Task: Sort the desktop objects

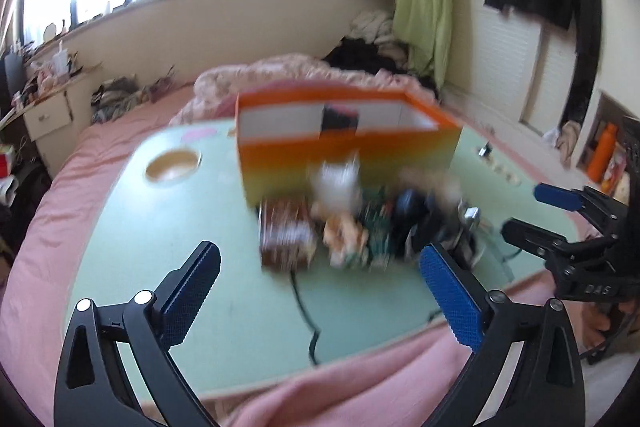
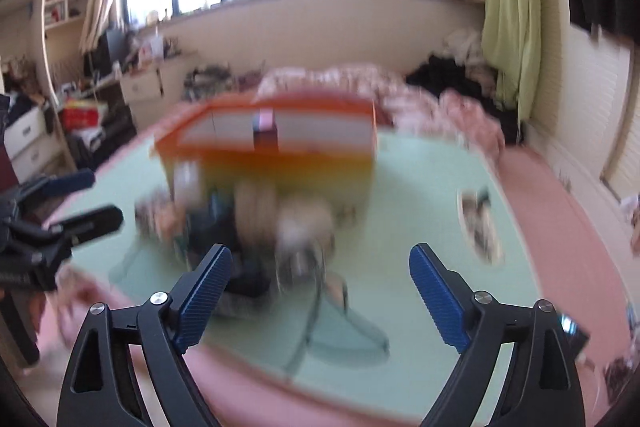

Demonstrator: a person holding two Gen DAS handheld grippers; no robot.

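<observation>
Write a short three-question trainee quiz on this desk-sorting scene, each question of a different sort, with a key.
1. True or false: the left tool is clamped on something.
2. Multiple choice: where does the pile of small items lie relative to the orange box?
A. inside it
B. on the green tabletop in front of it
C. on the pink bedding
3. Fill in: in the left wrist view, the round wooden inset sits to the ____ of the orange box.

Key
1. False: its fingers stand wide apart with nothing between them, as do those of the right tool.
2. B
3. left
</observation>
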